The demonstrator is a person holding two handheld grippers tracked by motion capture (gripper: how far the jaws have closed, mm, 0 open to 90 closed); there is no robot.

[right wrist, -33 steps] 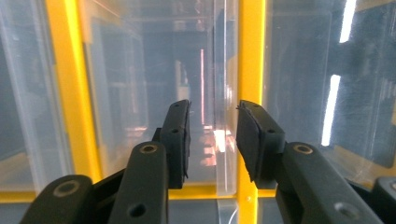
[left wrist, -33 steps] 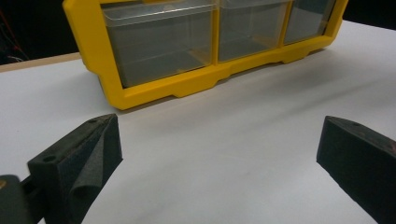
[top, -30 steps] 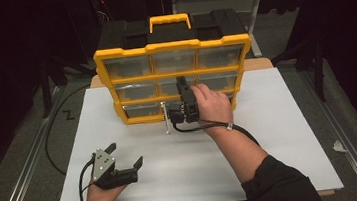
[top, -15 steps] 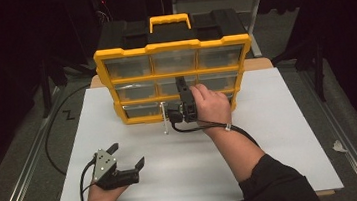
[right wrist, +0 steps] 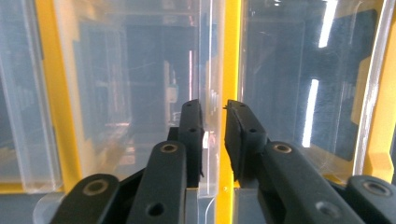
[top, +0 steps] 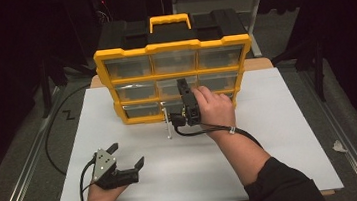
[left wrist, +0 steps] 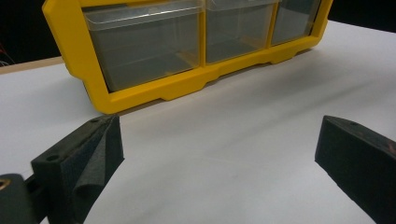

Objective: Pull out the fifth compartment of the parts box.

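The yellow drawer cabinet (top: 173, 73) stands upright at the far middle of the white table (top: 282, 150), its black top and yellow handle (top: 168, 21) above three rows of clear drawers. From the high view the right gripper (top: 184, 97) is pressed against the cabinet front at the middle column, low down, with the right hand (top: 212, 108) wrapped around it and its cable looping toward the near side. The right gripper view gives what the high view cannot: the two black jaws stand nearly closed around the thin clear edge of a drawer (right wrist: 140, 93), right beside a yellow divider (right wrist: 229, 70); whether they actually pinch that edge cannot be told. The left gripper (top: 122, 159) lies on the table at the near left, held by the left hand (top: 101, 194), well apart from the cabinet. The left gripper view shows its jaws spread wide with nothing between them, bare table ahead and the cabinet's bottom row of drawers (left wrist: 149, 46) beyond.
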